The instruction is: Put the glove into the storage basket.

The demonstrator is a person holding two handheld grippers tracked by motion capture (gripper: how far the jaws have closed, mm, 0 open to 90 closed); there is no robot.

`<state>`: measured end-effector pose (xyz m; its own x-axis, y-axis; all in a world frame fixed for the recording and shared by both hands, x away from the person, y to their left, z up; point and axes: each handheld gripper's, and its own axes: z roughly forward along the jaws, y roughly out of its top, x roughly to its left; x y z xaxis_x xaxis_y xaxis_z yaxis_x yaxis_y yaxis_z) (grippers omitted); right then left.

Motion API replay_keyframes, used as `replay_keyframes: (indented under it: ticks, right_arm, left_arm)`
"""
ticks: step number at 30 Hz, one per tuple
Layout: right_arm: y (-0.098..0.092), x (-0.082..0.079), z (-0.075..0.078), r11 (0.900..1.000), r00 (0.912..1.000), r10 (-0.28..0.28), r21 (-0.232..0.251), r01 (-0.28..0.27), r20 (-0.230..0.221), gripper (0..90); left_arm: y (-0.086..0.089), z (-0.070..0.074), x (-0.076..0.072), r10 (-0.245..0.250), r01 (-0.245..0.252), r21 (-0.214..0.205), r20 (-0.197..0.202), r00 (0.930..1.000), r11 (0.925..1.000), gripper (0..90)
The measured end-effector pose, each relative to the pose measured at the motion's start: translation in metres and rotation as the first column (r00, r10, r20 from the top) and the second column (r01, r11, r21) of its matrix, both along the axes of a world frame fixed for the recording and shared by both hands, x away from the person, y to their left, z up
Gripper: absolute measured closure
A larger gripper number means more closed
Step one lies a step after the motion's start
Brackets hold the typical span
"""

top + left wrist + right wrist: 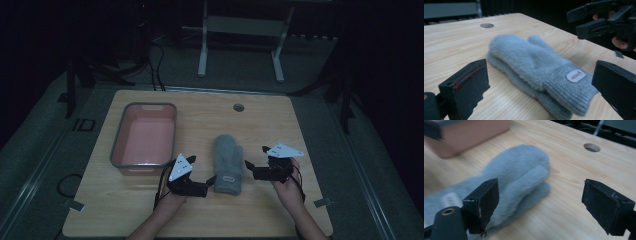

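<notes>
A pair of fuzzy grey mittens (228, 162) lies stacked at the middle of the wooden table (200, 215), cuffs toward the person. The top cuff carries a white label (574, 75). My left gripper (210, 185) is open just left of the cuffs, and in its own view the mittens (531, 60) lie between its wide-apart jaws (540, 87). My right gripper (249, 169) is open right of the mittens, near the thumb. In the right gripper view the mittens (516, 170) lie beside the left jaw, with the gripper (545, 202) holding nothing. The right gripper (596, 21) also appears in the left gripper view.
A pink bin (120, 145) with a grey rim stands on the table's left half, close to my left gripper. A round cable hole (238, 107) sits near the far edge. Behind the table are a white stand (202, 55) and cables on the floor.
</notes>
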<state>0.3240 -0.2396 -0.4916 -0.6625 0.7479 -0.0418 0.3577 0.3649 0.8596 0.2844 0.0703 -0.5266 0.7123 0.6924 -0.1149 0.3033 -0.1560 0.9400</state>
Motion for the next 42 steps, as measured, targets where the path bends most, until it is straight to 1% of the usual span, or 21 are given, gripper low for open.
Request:
replay_keyframes:
  ticks: [2,6,9,11,12,14,15,17,18,20,22,24,26,30,31,33,34,35,38,40,42]
  right_arm:
    - [0.000,-0.003,-0.002,0.9996,0.9994,-0.020,0.018,0.021,-0.028,13.5]
    - [0.005,-0.001,-0.010,0.9983,0.9938,-0.028,0.047,0.033,-0.107,11.3]
    - [0.011,0.002,-0.014,0.9974,0.9923,-0.028,0.063,0.036,-0.120,10.7]
    - [0.017,0.006,-0.018,0.9974,0.9890,-0.033,0.059,0.041,-0.144,11.0]
    - [0.020,0.008,-0.020,0.9974,0.9883,-0.038,0.055,0.047,-0.148,13.4]
    - [0.025,0.012,-0.025,0.9981,0.9857,-0.035,0.044,0.043,-0.164,15.6]
    - [0.026,0.014,-0.028,0.9980,0.9843,-0.049,0.032,0.055,-0.169,20.9]
    - [0.028,0.018,-0.033,0.9980,0.9803,-0.038,0.041,0.047,-0.194,23.7]
    - [0.029,0.020,-0.035,0.9973,0.9760,-0.044,0.049,0.056,-0.213,28.6]
    - [0.028,0.024,-0.039,0.9962,0.9680,-0.020,0.077,0.040,-0.250,35.9]
    - [0.027,0.026,-0.043,0.9945,0.9594,-0.011,0.097,0.040,-0.282,37.2]
    - [0.026,0.028,-0.048,0.9936,0.9500,-0.012,0.103,0.046,-0.312,37.0]
    - [0.025,0.029,-0.052,0.9925,0.9439,-0.006,0.114,0.046,-0.330,36.4]
    - [0.025,0.031,-0.056,0.9941,0.9349,0.005,0.103,0.034,-0.355,30.7]
    - [0.025,0.033,-0.057,0.9941,0.9305,0.009,0.103,0.031,-0.366,30.7]
    - [0.025,0.038,-0.061,0.9932,0.9154,0.028,0.115,0.020,-0.402,30.7]
    - [0.026,0.039,-0.062,0.9938,0.9119,0.030,0.110,0.016,-0.409,30.7]
    - [0.026,0.041,-0.063,0.9935,0.9078,0.038,0.113,0.011,-0.418,31.1]
    - [0.027,0.043,-0.062,0.9954,0.9054,0.048,0.096,-0.008,-0.422,33.3]
    - [0.028,0.044,-0.062,0.9944,0.8980,0.076,0.099,-0.036,-0.433,43.1]
    - [0.030,0.044,-0.062,0.9938,0.8966,0.088,0.100,-0.049,-0.434,50.1]
  left_arm:
    - [-0.003,0.001,0.007,-0.016,0.016,0.018,-0.023,0.9996,0.9997,1.2]
    - [-0.010,0.004,0.021,-0.023,0.024,0.010,-0.079,0.9966,0.9997,1.3]
    - [-0.015,0.007,0.033,-0.028,0.029,0.008,-0.108,0.9937,0.9996,1.3]
    - [-0.020,0.008,0.041,-0.015,0.019,0.027,-0.133,0.9910,0.9995,1.3]
    - [-0.021,0.007,0.045,-0.020,0.024,0.027,-0.142,0.9897,0.9994,1.3]
    - [-0.024,0.006,0.052,-0.006,0.011,0.033,-0.158,0.9875,0.9994,7.9]
    - [-0.026,0.005,0.055,-0.011,0.016,0.027,-0.166,0.9861,0.9995,8.0]
    - [-0.029,0.001,0.062,0.002,0.007,0.050,-0.180,0.9837,0.9987,12.8]
    - [-0.030,-0.001,0.065,0.009,0.002,0.060,-0.181,0.9834,0.9982,15.7]
    - [-0.032,-0.005,0.072,0.009,0.007,0.069,-0.216,0.9763,0.9976,16.0]
    - [-0.034,-0.009,0.077,0.006,0.017,0.090,-0.243,0.9699,0.9958,20.7]
    - [-0.037,-0.015,0.082,0.004,0.032,0.124,-0.280,0.9600,0.9918,21.2]
    - [-0.038,-0.020,0.085,0.007,0.036,0.126,-0.321,0.9472,0.9913,21.2]
    - [-0.037,-0.027,0.088,0.024,0.029,0.135,-0.373,0.9274,0.9904,21.2]
    - [-0.037,-0.028,0.089,0.020,0.030,0.126,-0.383,0.9235,0.9916,21.2]
    - [-0.038,-0.031,0.090,0.020,0.037,0.134,-0.399,0.9166,0.9903,21.2]
    - [-0.038,-0.033,0.091,0.017,0.040,0.131,-0.408,0.9127,0.9906,21.3]
    - [-0.037,-0.035,0.092,0.014,0.044,0.128,-0.415,0.9096,0.9908,21.3]
    - [-0.038,-0.036,0.093,-0.001,0.061,0.134,-0.407,0.9135,0.9891,25.2]
    - [-0.040,-0.036,0.092,-0.033,0.090,0.117,-0.415,0.9094,0.9891,36.8]
    - [-0.041,-0.038,0.093,-0.060,0.109,0.090,-0.426,0.9027,0.9900,47.2]
